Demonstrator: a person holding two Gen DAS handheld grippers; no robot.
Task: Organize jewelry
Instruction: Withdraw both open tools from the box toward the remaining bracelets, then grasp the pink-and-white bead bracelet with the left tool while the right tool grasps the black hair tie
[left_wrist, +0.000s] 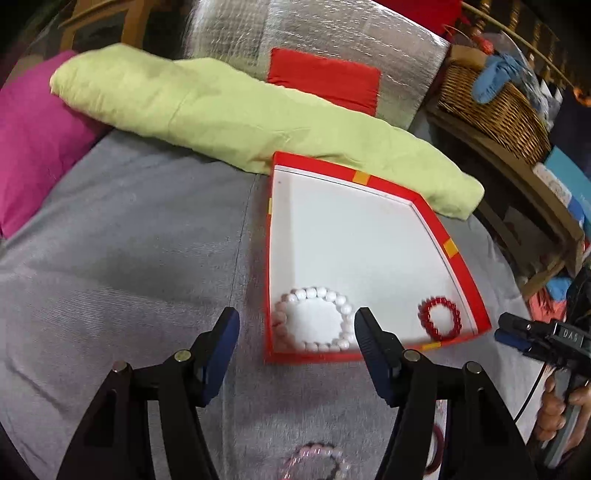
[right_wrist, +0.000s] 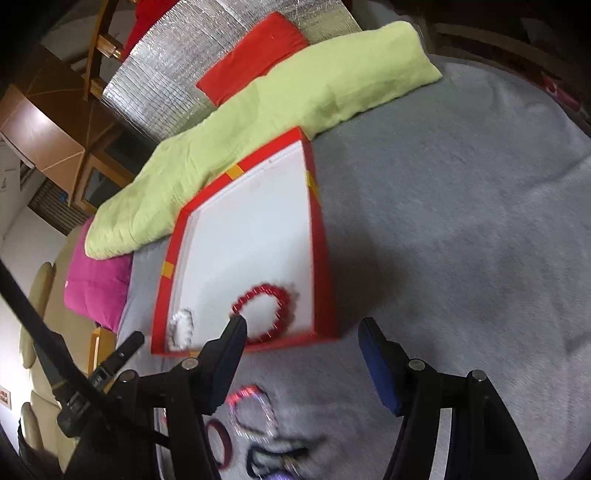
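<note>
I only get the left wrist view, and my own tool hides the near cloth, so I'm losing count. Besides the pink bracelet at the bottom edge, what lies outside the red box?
Observer: The right wrist view shows a dark red bangle whole, lying on the grey cloth just left of the pink bracelet.
Operator: Anything else near them?
Observer: Yes, a dark, blurred piece lies just below the pink bracelet. I cannot tell what kind it is.
Operator: Is the right tool carrying anything?
Observer: No. The right tool is wide open, with nothing between its fingers.
</note>
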